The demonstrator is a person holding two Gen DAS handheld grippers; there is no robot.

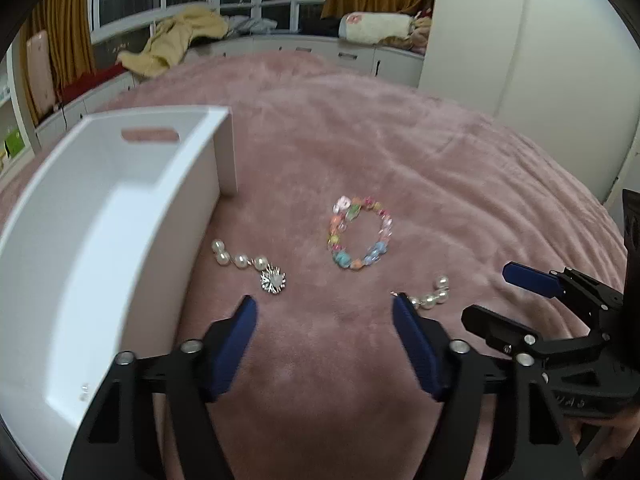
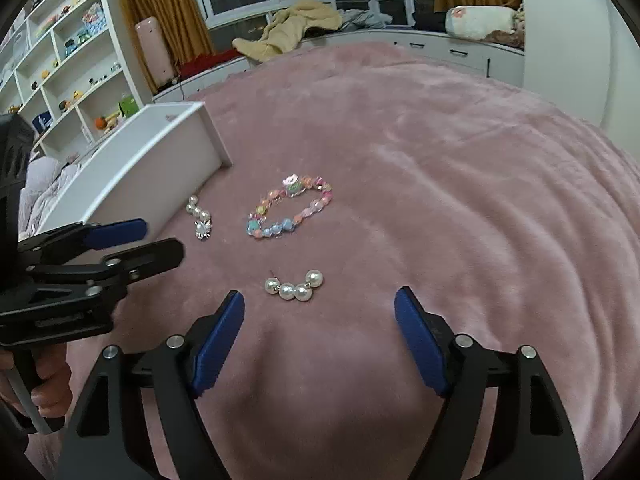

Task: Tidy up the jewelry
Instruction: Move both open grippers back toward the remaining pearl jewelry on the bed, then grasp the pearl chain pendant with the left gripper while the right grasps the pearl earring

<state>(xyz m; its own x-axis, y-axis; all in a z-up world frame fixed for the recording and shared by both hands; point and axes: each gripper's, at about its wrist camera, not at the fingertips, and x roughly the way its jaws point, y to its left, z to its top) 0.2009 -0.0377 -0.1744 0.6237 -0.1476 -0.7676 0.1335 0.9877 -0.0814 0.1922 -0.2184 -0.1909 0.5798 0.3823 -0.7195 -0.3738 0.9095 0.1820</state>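
Pink plush bed (image 2: 460, 160) carries three loose pieces beside a white box (image 1: 100, 208). Both grippers' fingers stand apart, empty. Judged step: approach; right gripper (image 2: 320, 312) must descend onto the pearl strand (image 2: 296, 286).

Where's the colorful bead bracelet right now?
The bracelet lies on the pink blanket, right of the box, between the two pearl earrings.
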